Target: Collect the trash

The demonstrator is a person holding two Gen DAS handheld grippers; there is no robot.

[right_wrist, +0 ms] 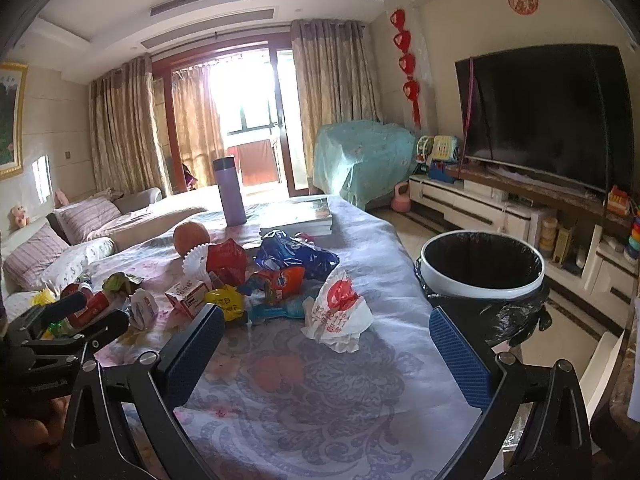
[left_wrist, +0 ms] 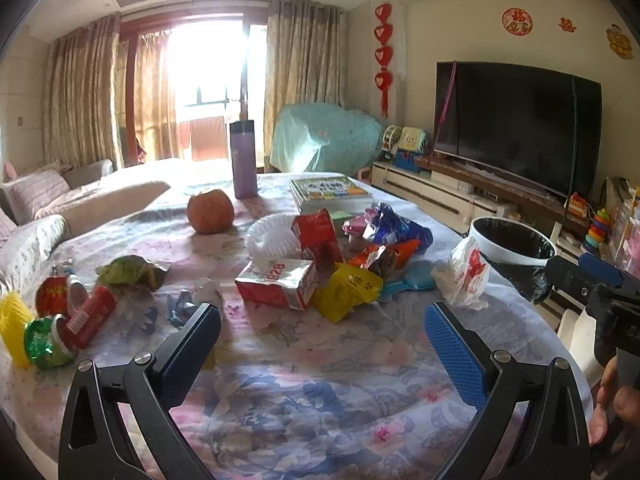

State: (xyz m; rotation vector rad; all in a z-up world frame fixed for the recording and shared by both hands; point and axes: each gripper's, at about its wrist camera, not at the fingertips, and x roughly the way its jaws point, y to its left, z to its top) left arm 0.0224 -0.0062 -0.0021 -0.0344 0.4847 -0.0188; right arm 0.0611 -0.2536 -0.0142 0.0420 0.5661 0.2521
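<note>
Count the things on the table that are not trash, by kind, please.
Purple bottle: 1
Orange fruit: 1
Stack of books: 1
Total: 3

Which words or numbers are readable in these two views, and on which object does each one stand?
"928": on the red and white carton, seen upside down.
White plastic bag with red print: digits, too blurred to read.
Yellow wrapper: dark characters, too blurred.
Books: cover title too small.
Red wall decorations: characters, not legible.
Other wrappers: print unreadable.
</note>
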